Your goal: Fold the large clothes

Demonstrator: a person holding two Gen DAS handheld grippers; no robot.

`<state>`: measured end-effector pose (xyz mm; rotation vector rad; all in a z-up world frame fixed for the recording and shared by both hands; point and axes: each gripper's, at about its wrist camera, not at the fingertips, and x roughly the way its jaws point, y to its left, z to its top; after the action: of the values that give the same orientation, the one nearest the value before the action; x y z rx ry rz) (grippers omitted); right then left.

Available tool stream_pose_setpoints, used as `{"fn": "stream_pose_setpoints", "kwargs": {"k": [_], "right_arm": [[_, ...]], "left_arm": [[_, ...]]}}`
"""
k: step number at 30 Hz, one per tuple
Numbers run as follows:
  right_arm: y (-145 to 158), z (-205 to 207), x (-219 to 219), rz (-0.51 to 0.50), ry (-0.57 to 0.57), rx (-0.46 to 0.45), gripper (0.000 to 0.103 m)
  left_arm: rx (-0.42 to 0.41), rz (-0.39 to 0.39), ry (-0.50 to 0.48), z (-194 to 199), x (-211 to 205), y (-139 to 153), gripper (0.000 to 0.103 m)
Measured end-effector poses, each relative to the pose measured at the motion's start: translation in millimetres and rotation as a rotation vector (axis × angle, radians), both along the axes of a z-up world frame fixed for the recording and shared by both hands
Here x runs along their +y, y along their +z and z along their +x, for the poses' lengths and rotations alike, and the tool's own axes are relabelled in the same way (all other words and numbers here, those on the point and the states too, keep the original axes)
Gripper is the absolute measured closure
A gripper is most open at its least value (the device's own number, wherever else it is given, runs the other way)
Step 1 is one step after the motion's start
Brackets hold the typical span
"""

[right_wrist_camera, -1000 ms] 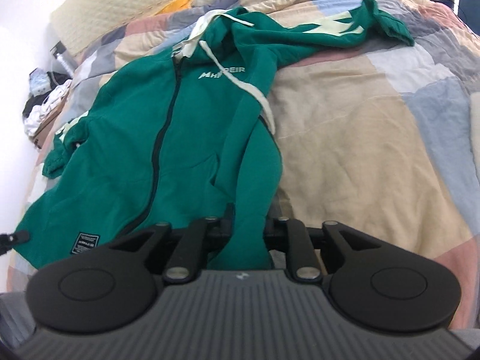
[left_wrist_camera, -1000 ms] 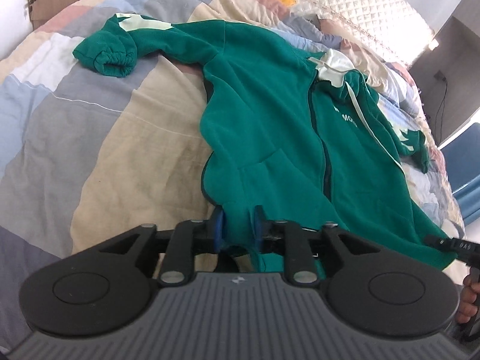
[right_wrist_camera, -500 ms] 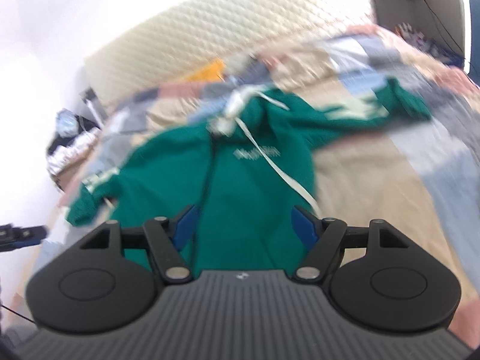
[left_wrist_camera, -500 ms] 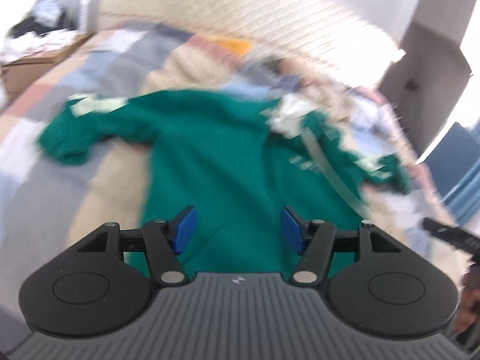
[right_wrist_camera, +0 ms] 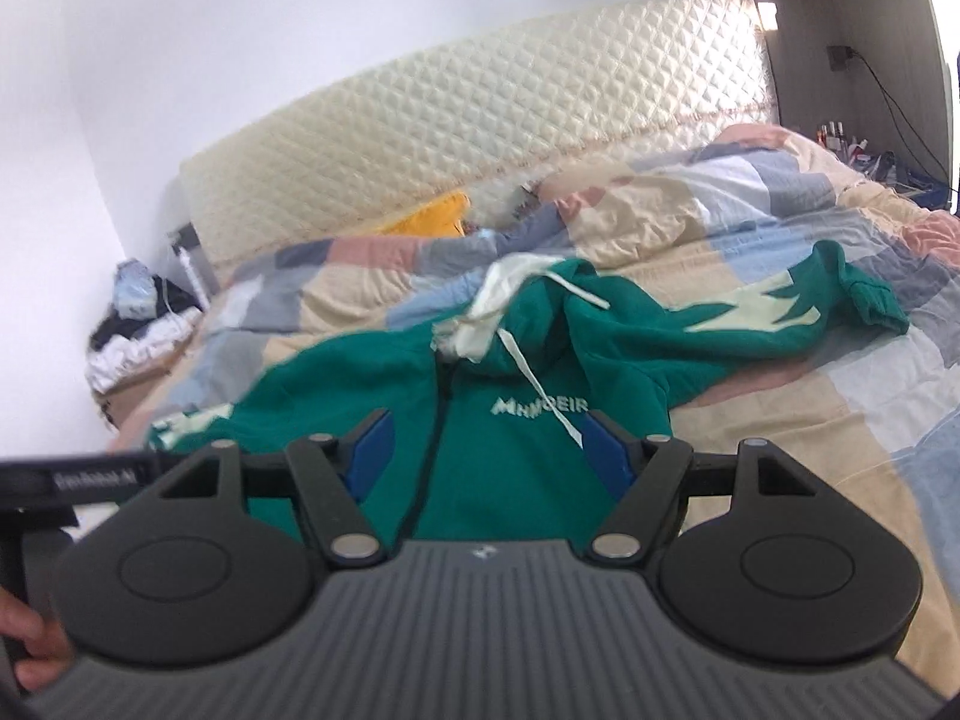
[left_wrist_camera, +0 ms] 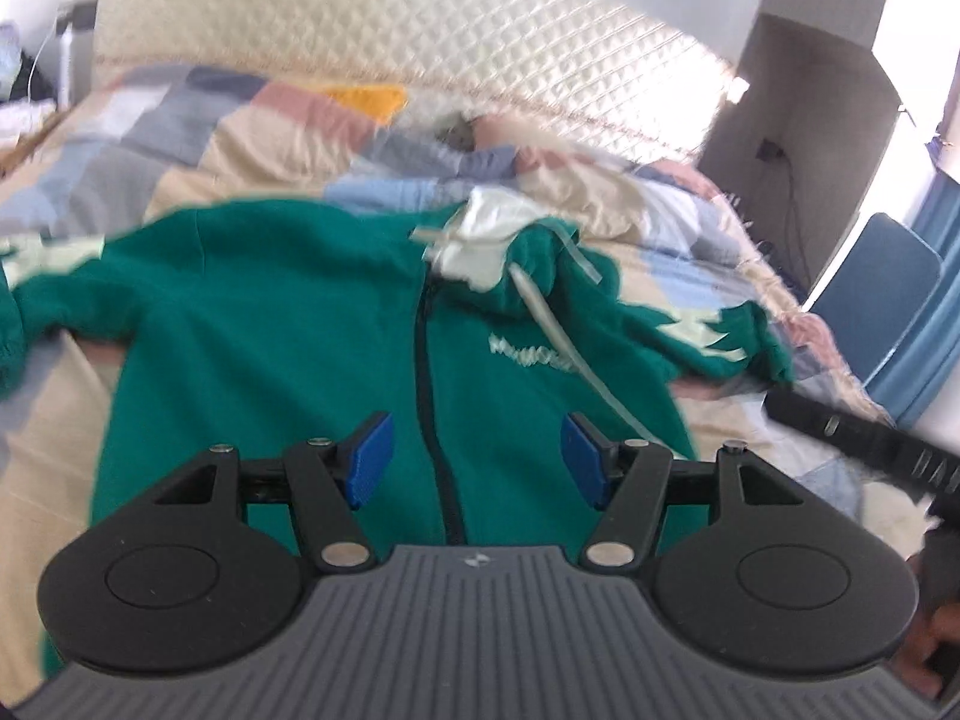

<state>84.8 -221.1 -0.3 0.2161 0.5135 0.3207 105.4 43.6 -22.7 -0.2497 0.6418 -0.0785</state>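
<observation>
**A:** Both of your grippers have let go of the hem since a second ago and pulled back, so the green zip-front fleece hoodie (right_wrist_camera: 510, 438) now lies free, front up, on the patchwork quilt (right_wrist_camera: 810, 450). Your left gripper (left_wrist_camera: 474, 459) stands with its blue pads well apart and nothing between them; your right gripper (right_wrist_camera: 489, 459) is the same, wide and empty.

**B:** Where do you want me to go next?

**A:** My guess is the sleeves. In the right wrist view, one green sleeve with pale jagged patches (right_wrist_camera: 774, 312) runs out toward 2 o'clock, well apart from the body. The other sleeve (left_wrist_camera: 36, 294) trails off at 9 o'clock in the left wrist view. Take each near the cuff, pinch one layer only, and carry it across the chest without dragging the quilt. Keep the black zip (left_wrist_camera: 429, 396) straight as your centre line, and lay the white drawstring (right_wrist_camera: 534, 384) and bunched hood (right_wrist_camera: 504, 294) flat first, or the fold will bulge.

**B:** Any writing worth noting?

**A:** White chest lettering (right_wrist_camera: 540, 407) reads roughly "MHMOEIR", though blur makes that uncertain. The black bar at 9 o'clock carries white print too smeared to read.
</observation>
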Motion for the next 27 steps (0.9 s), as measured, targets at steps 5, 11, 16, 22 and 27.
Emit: {"fn": "stream_pose_setpoints", "kwargs": {"k": [5, 11, 16, 22, 27], "right_arm": [[0.0, 58.9, 9.6, -0.027, 0.029, -0.006, 0.031], [-5.3, 166.1, 33.2, -0.055, -0.055, 0.017, 0.031], [-27.8, 265.8, 44.1, 0.009, -0.113, 0.094, 0.027], [-57.9, 372.9, 61.1, -0.007, -0.205, 0.146, 0.011], [-89.3, 444.3, 72.5, -0.013, -0.262, 0.242, 0.010]], "left_arm": [[0.068, -0.054, 0.041, 20.8, 16.9, -45.9, 0.036], [0.082, -0.073, 0.076, 34.7, 39.3, -71.8, 0.036], [0.074, -0.136, 0.088, 57.1, 61.1, -90.8, 0.036], [0.074, -0.200, 0.119, 94.7, 82.6, -117.7, 0.036], [0.101, -0.263, 0.118, 119.9, 91.7, -137.9, 0.036]]}}
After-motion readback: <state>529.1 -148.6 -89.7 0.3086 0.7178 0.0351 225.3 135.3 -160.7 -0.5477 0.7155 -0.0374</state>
